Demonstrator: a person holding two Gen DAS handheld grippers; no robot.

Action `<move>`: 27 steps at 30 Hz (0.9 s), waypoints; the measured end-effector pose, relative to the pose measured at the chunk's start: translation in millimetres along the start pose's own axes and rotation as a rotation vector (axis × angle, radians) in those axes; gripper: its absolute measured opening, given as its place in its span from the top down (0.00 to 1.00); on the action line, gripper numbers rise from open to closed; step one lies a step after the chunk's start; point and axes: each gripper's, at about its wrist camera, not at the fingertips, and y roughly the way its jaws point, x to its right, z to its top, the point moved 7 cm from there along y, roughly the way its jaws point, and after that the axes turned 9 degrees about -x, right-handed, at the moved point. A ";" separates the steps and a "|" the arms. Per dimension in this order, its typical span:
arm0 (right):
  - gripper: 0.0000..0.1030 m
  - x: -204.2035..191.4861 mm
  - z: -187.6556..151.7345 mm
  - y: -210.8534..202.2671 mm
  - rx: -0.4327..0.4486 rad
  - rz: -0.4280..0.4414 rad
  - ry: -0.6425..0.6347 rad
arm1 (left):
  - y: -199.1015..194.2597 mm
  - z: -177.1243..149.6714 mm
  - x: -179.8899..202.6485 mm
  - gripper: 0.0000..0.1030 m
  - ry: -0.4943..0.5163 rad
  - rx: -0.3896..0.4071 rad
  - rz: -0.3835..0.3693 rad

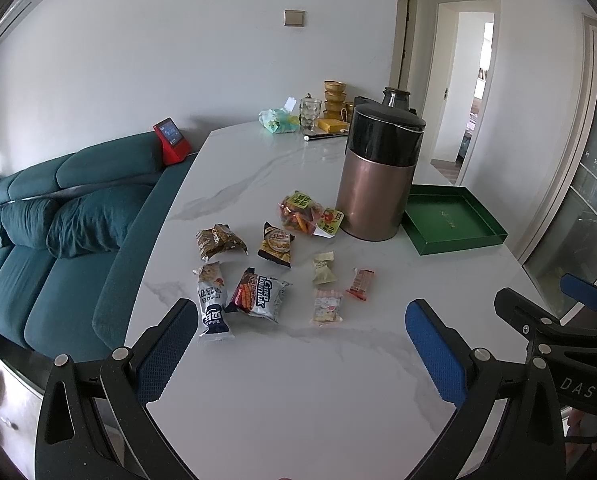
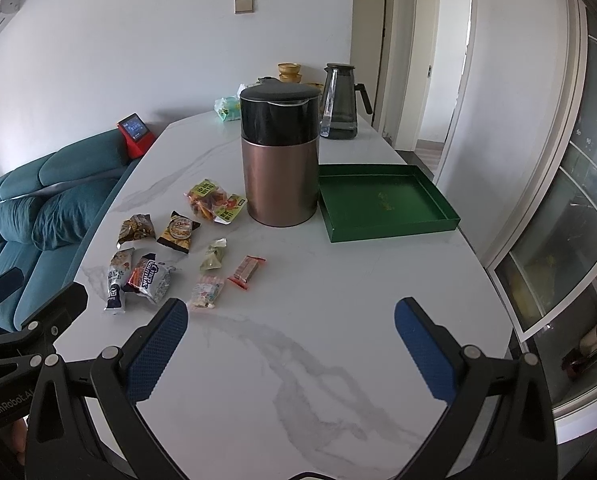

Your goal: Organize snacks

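Several snack packets lie loose on the white marble table [image 1: 298, 392]: a silver milk-biscuit bag [image 1: 260, 294], a tall white and blue packet [image 1: 212, 302], a pink candy packet [image 1: 327, 307], a small red packet [image 1: 360, 284] and a clear bag of orange snacks [image 1: 304, 213]. A green tray [image 1: 452, 218] [image 2: 382, 200] stands empty beside the copper canister [image 1: 378, 176]. My left gripper [image 1: 298, 344] hovers open just short of the packets. My right gripper [image 2: 290, 344] is open too, over bare table to their right, holding nothing.
A glass pitcher [image 2: 340, 100], gold bowls [image 1: 334, 98] and a green wrapper [image 1: 276, 120] sit at the table's far end. A teal sofa [image 1: 58, 216] with a red device [image 1: 170, 140] runs along the left edge. A glass cabinet [image 2: 570, 240] stands to the right.
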 end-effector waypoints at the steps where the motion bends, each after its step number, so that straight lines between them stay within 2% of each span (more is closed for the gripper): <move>1: 0.00 0.2 0.0 -0.3 0.000 -0.001 0.000 | -0.4 -0.6 0.4 0.01 0.000 0.000 0.000; 20: 0.00 -0.1 0.3 1.3 0.000 0.000 0.001 | -0.6 1.3 3.0 0.01 0.002 -0.005 0.002; 27: 0.00 -5.7 0.7 9.2 -0.019 0.013 -0.008 | 5.4 4.6 -9.3 0.01 -0.006 -0.020 0.003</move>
